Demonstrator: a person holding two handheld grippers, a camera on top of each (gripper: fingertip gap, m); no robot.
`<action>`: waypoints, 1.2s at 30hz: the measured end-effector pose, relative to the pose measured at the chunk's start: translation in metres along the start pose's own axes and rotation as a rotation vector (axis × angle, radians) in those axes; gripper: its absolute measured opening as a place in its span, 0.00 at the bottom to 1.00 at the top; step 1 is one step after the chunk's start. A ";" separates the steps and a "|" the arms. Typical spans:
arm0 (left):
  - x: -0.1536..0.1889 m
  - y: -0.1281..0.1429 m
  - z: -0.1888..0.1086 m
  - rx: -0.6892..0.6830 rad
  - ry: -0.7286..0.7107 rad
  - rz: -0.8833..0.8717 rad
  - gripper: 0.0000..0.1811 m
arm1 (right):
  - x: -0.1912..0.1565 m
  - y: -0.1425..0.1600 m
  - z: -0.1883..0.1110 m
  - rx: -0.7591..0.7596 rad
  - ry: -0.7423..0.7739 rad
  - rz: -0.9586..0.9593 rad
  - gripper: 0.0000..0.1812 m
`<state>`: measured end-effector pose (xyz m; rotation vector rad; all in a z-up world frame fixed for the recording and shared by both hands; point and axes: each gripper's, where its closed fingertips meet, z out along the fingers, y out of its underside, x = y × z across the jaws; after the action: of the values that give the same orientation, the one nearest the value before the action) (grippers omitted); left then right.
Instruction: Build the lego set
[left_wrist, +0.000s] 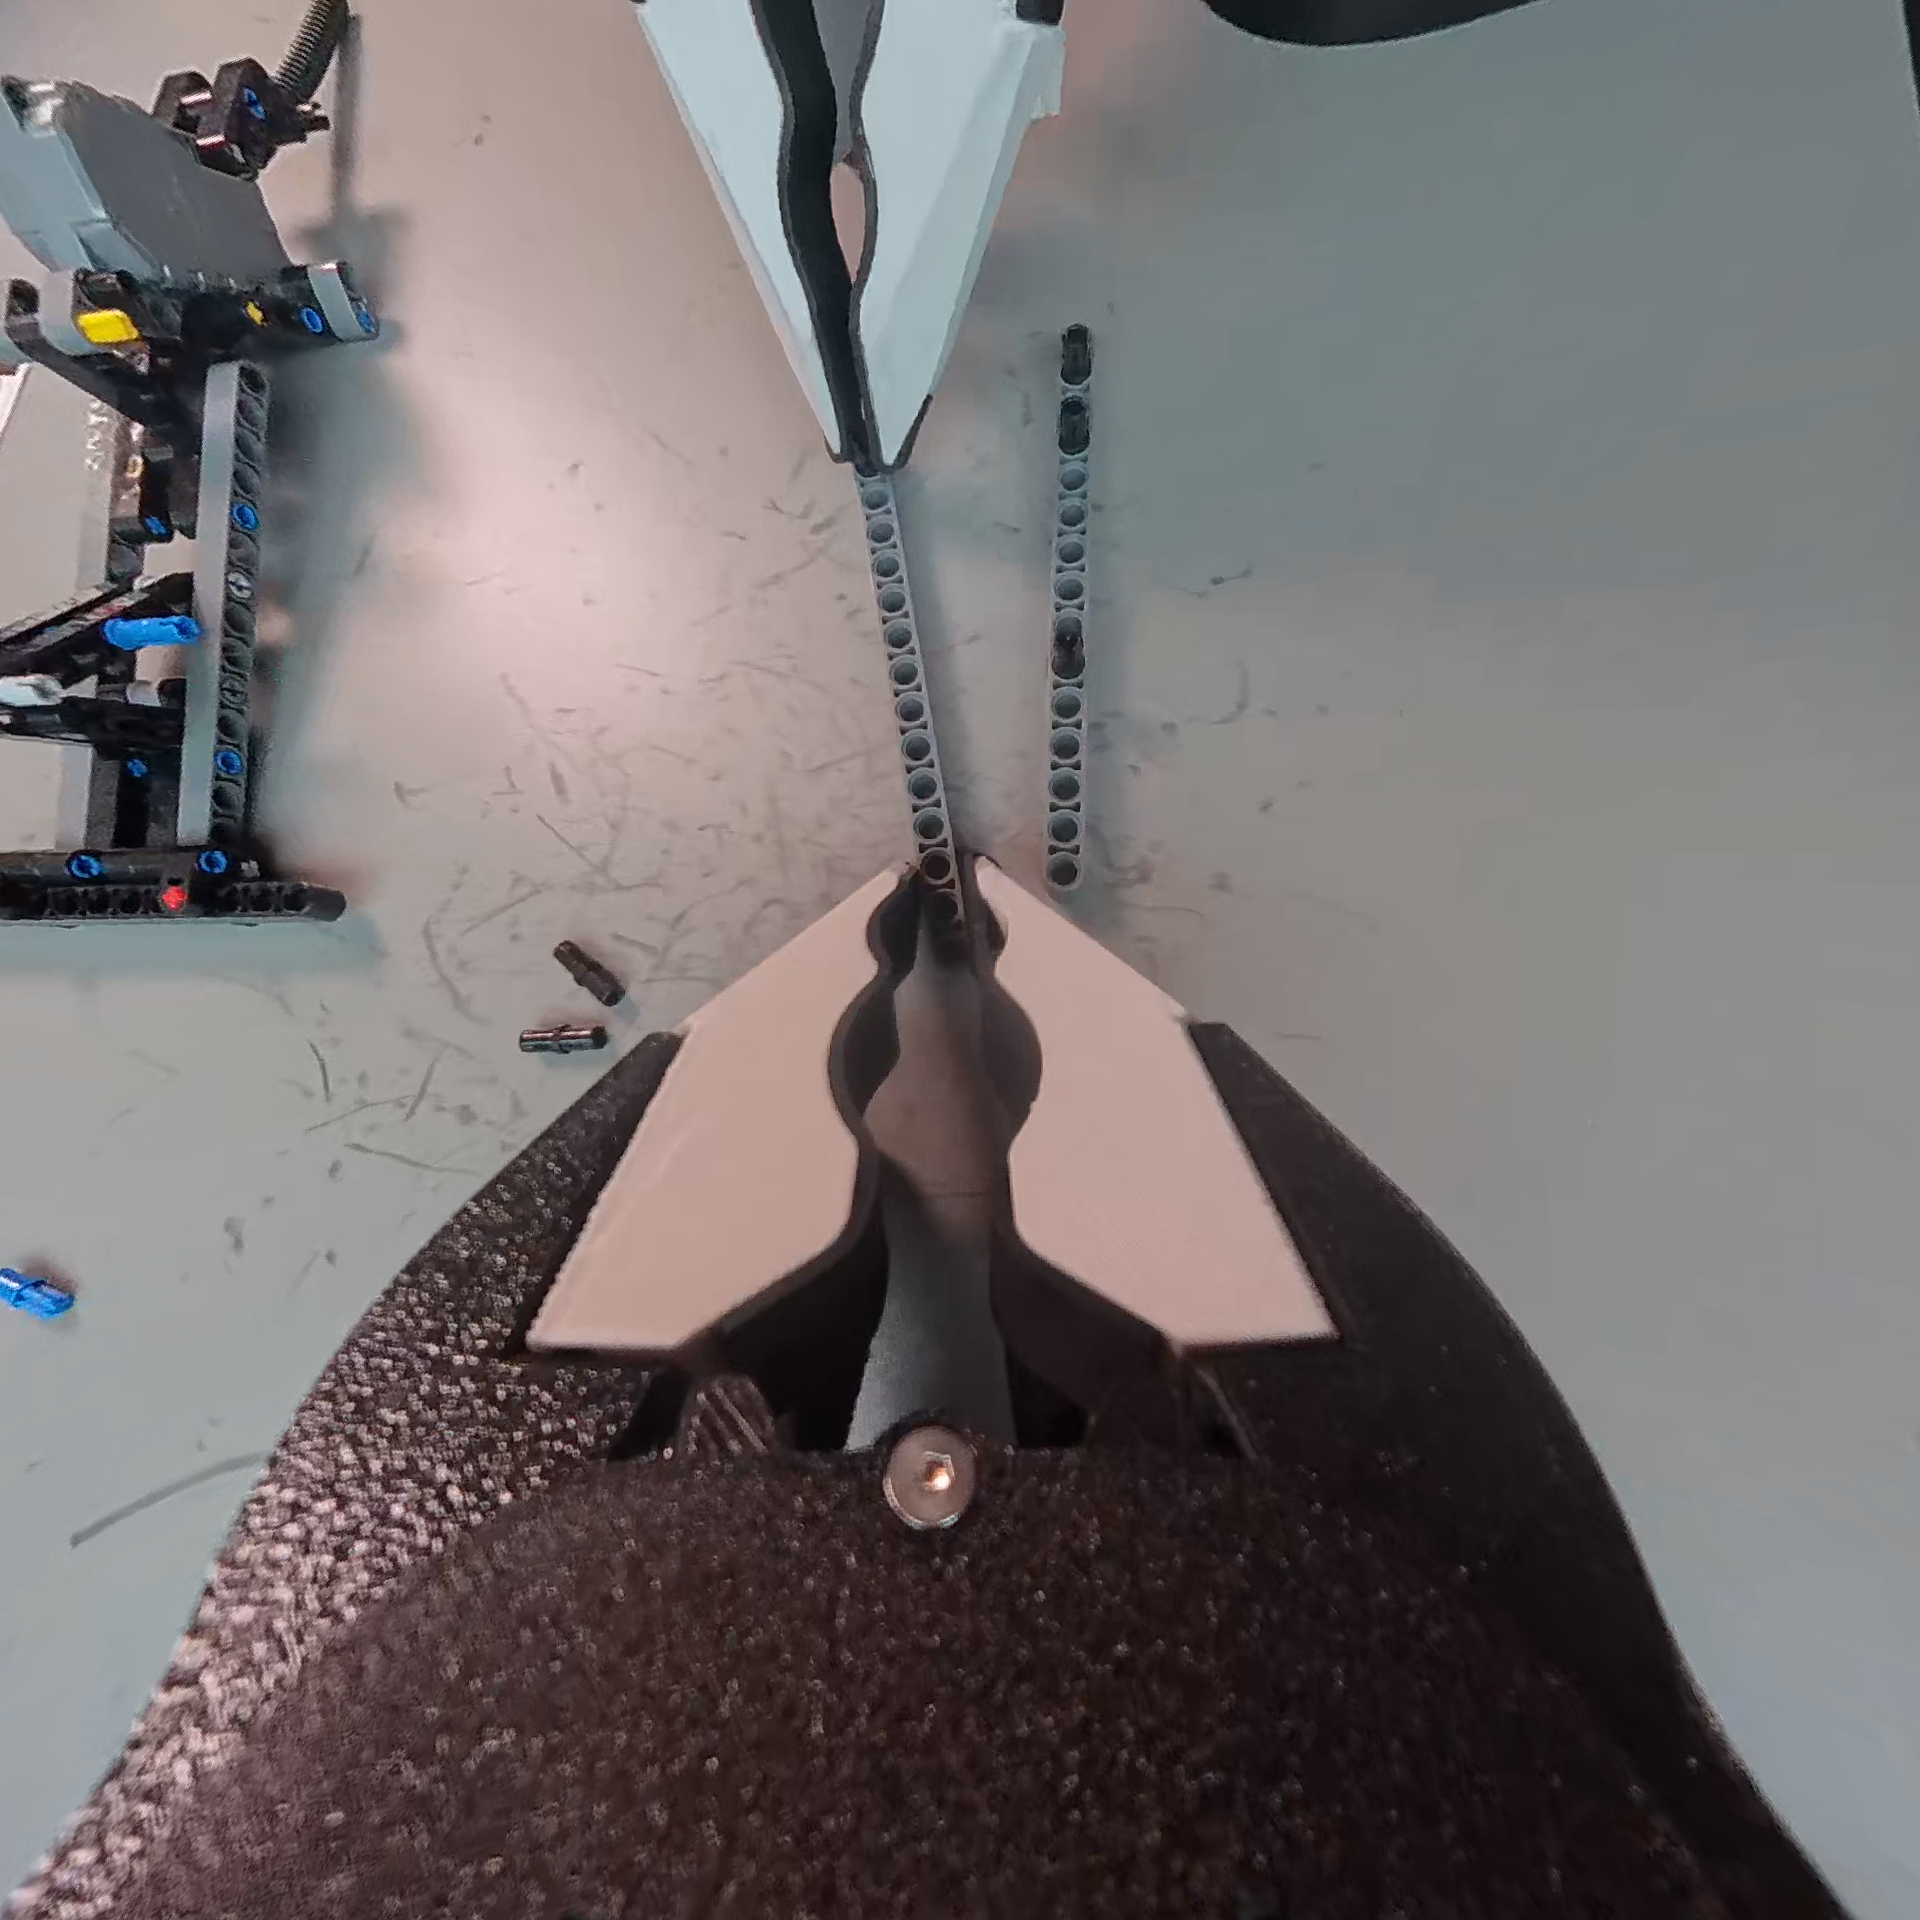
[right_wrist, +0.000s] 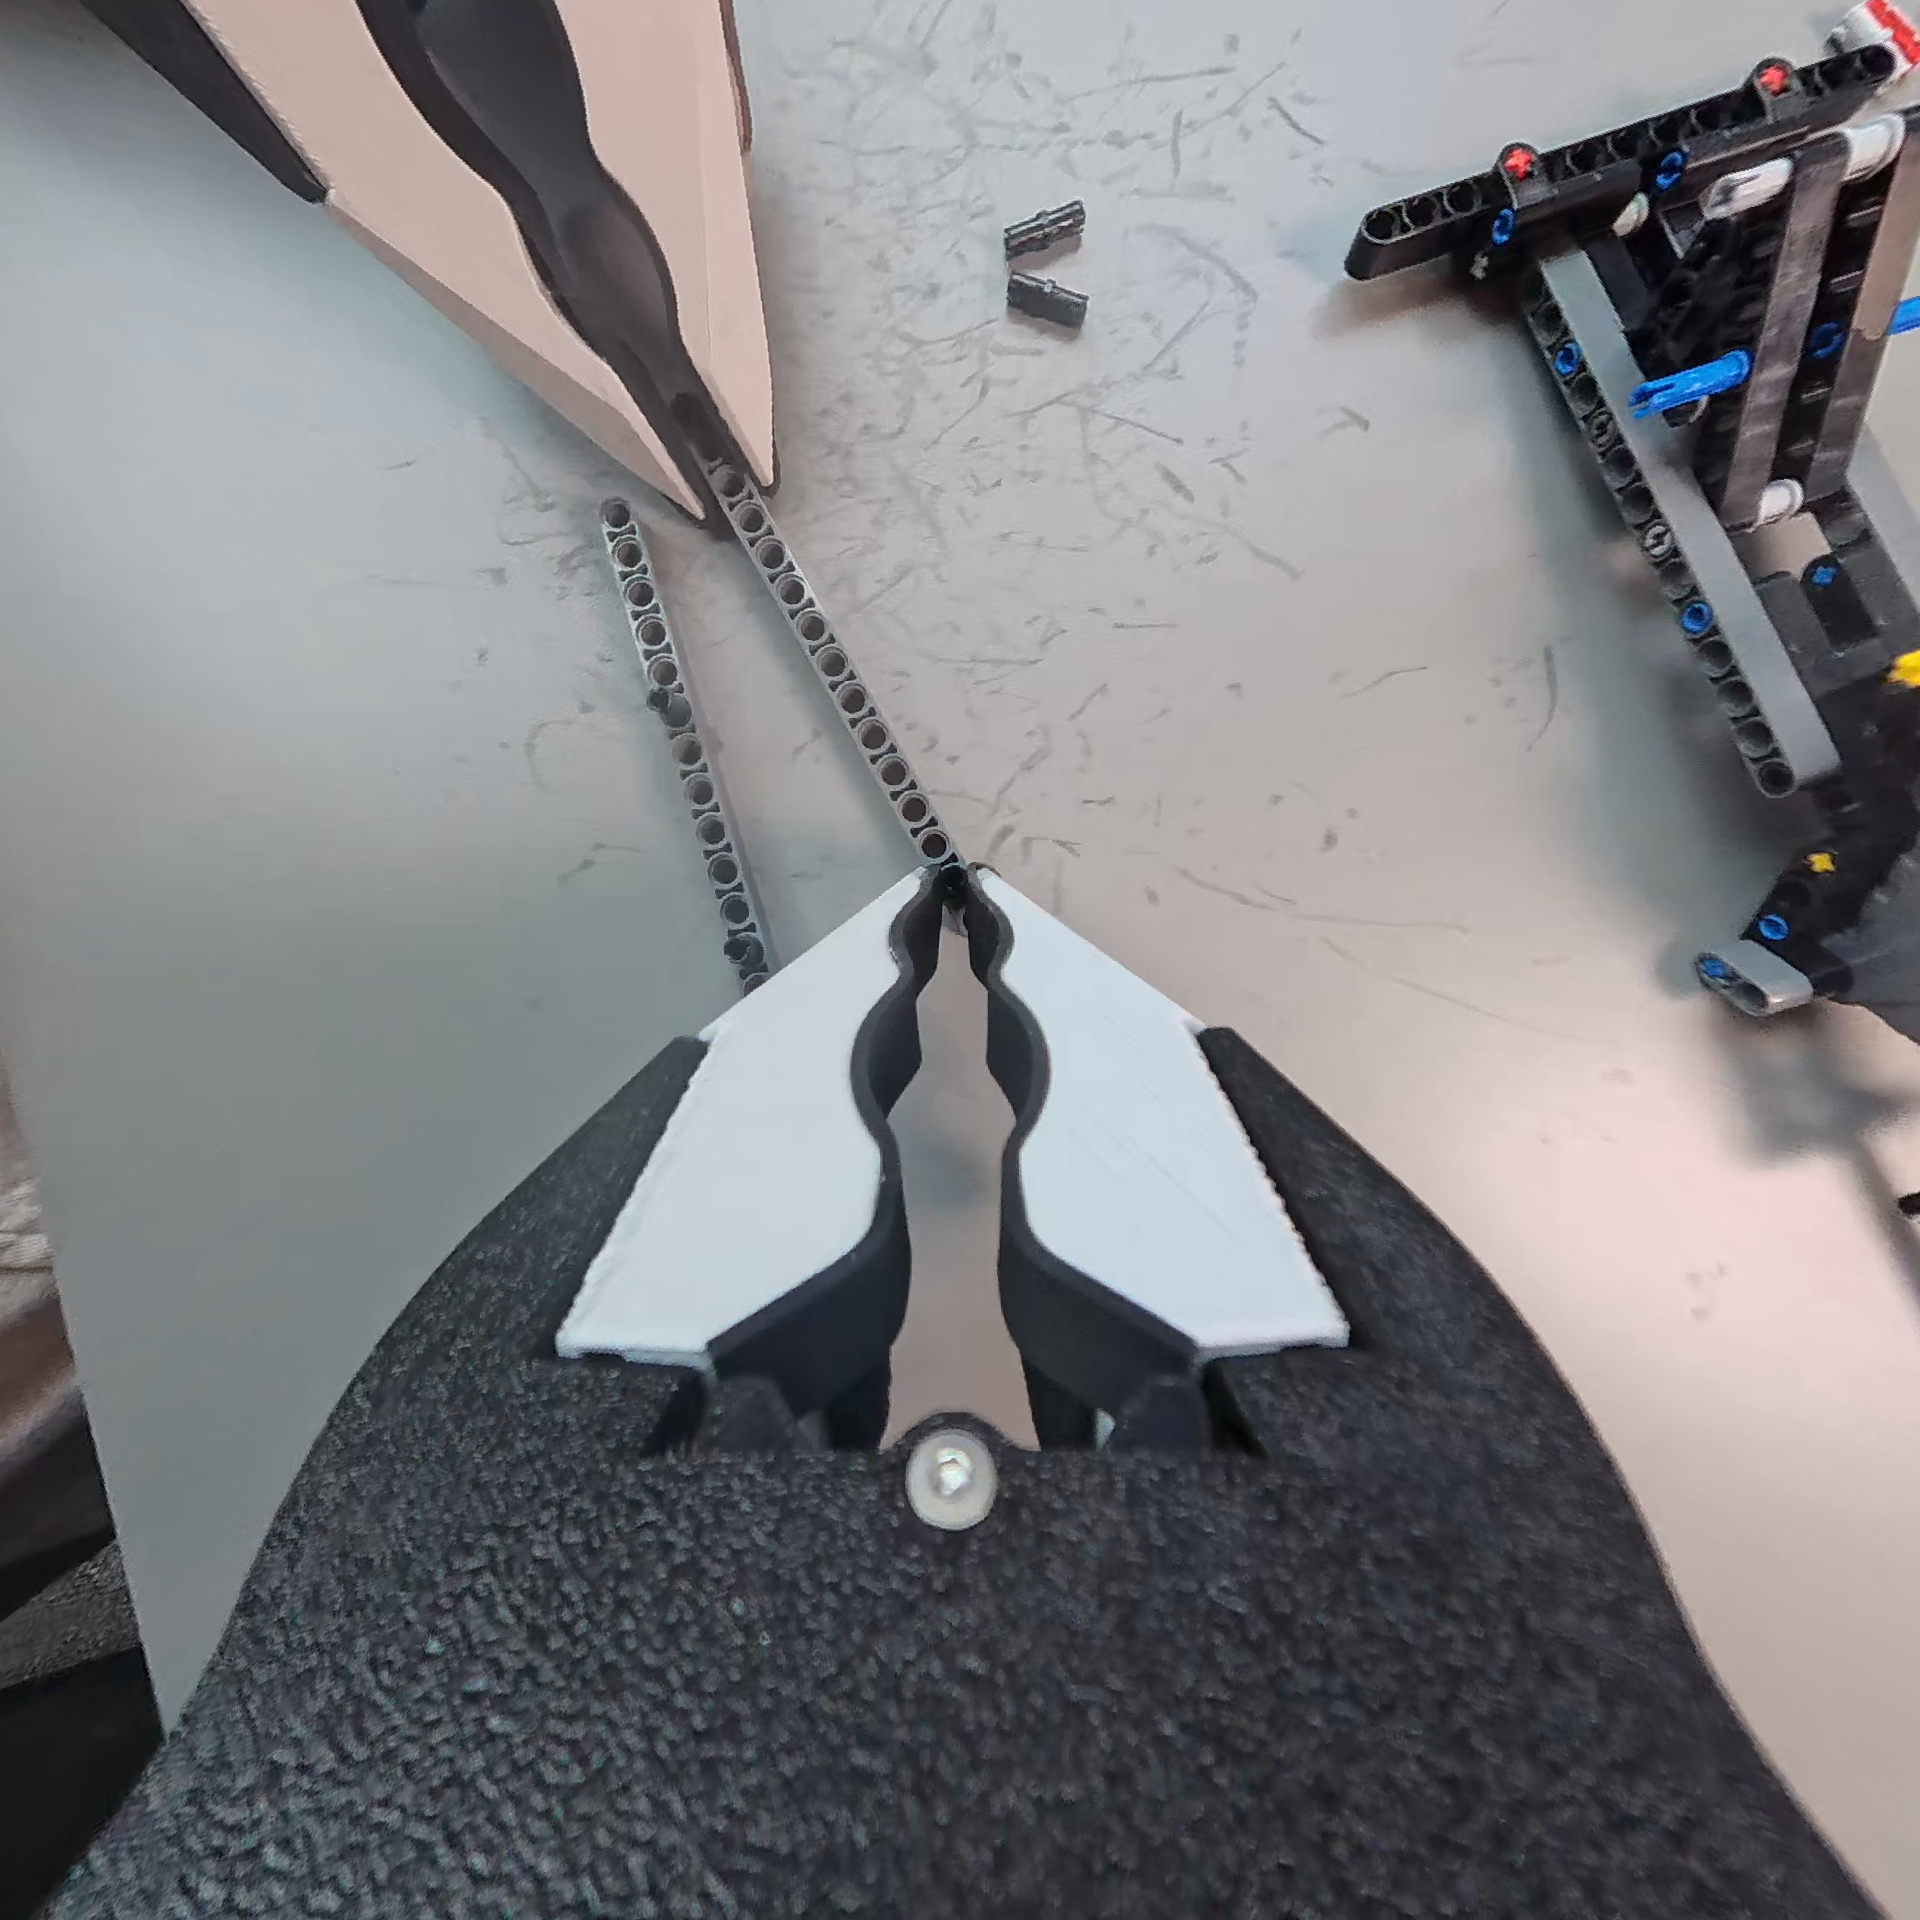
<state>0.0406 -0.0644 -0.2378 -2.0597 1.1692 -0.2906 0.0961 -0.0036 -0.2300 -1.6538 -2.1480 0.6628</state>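
A long grey holed beam (left_wrist: 909, 675) runs between my two grippers just above the table; it also shows in the right wrist view (right_wrist: 831, 665). My left gripper (left_wrist: 945, 883) is shut on its near end and shows at the top left of the right wrist view (right_wrist: 717, 488). My right gripper (right_wrist: 951, 883) is shut on a small black pin (right_wrist: 951, 902) at the beam's other end, and shows at the top of the left wrist view (left_wrist: 868, 457). A second grey beam (left_wrist: 1068, 644) with black pins in it lies flat beside the first (right_wrist: 686, 748).
The partly built black and grey model (left_wrist: 208, 623) with blue pins stands at the left, at the right in the right wrist view (right_wrist: 1714, 416). Two loose black pins (left_wrist: 587, 971) (right_wrist: 1044, 260) lie between it and the beams. A blue pin (left_wrist: 36, 1294) lies near the left edge. Spacing between my two grippers at the tips: around 9 cm.
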 end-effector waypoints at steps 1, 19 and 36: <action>0.000 0.000 0.000 -0.002 -0.002 0.007 0.06 | -0.002 0.001 -0.001 -0.004 -0.010 -0.010 0.02; -0.011 -0.009 -0.011 0.092 -0.069 0.039 0.15 | 0.014 -0.062 -0.036 0.604 -0.008 -0.026 0.09; -0.075 0.027 -0.016 -0.027 -0.243 -0.132 0.16 | 0.059 -0.080 -0.056 0.816 0.248 0.087 0.05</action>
<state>-0.0271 -0.0201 -0.2341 -2.1312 0.8974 -0.0835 0.0466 0.0451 -0.1393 -1.2780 -1.3503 1.1018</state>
